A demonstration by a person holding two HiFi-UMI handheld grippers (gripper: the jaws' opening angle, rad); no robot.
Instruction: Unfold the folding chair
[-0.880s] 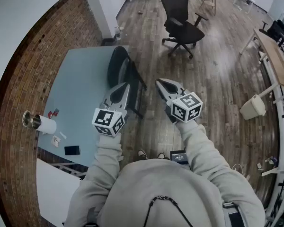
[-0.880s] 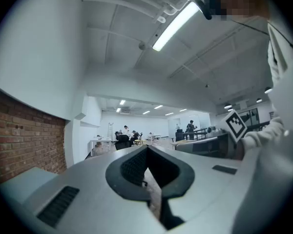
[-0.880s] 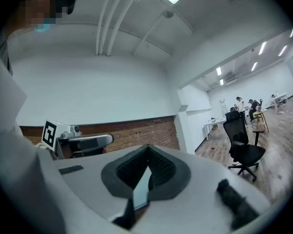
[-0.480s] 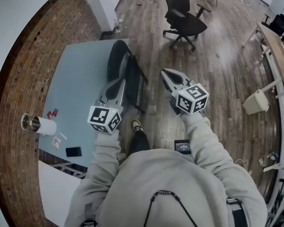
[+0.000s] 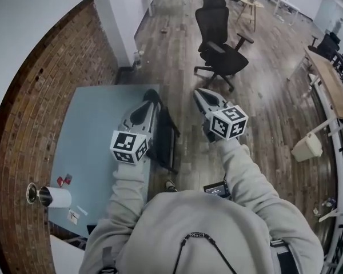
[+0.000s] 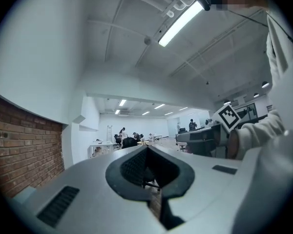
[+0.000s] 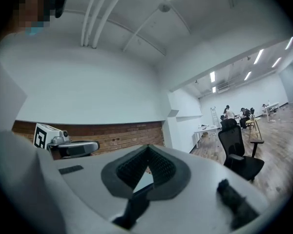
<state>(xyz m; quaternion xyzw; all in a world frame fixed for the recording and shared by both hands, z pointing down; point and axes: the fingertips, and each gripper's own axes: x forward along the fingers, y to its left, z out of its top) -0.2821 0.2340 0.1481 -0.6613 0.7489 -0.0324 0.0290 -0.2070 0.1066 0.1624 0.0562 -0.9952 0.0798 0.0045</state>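
Left gripper (image 5: 150, 99) and right gripper (image 5: 200, 93) hold their fingers together, empty, likely poised before reaching; the folding chair (image 5: 167, 137) leans folded against the table (image 5: 97, 130), just below the left fingertips

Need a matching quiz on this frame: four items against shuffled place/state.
1. black metal folding chair
2. black wheeled office chair
3. pale blue rectangular table
4. left gripper

A. fingers shut, nothing held
B. against the brick wall
C. folded, at the table's edge
D. upright on the wood floor, farther off

Pairs: 1-C, 2-D, 3-B, 4-A
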